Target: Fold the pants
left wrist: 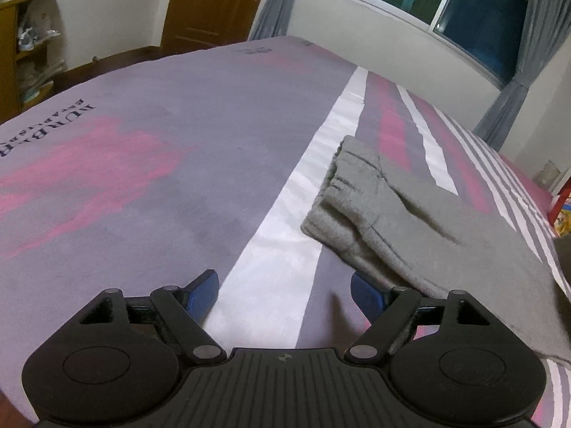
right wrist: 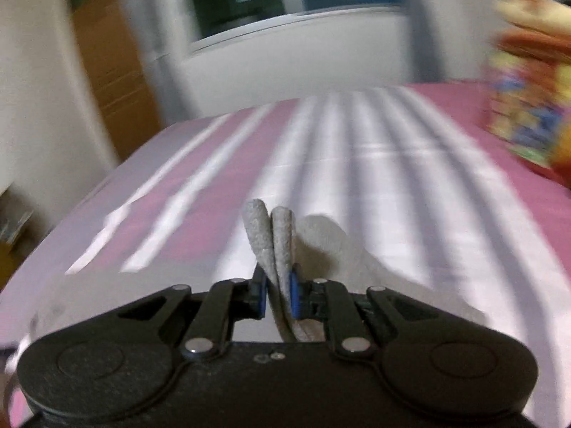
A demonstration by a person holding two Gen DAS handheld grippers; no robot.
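Observation:
Grey fleece pants lie on the striped bed cover, waistband toward the far left, body running to the right. My left gripper is open and empty, low over the cover; its right fingertip is beside the pants' near edge. My right gripper is shut on a doubled fold of the grey pants, held above the bed; two rolled edges stick up past the pads. The right wrist view is motion-blurred.
The bed cover has pink, grey and white stripes. A colourful box sits at the bed's far right. A window, curtains, a wooden door and a shelf stand beyond the bed.

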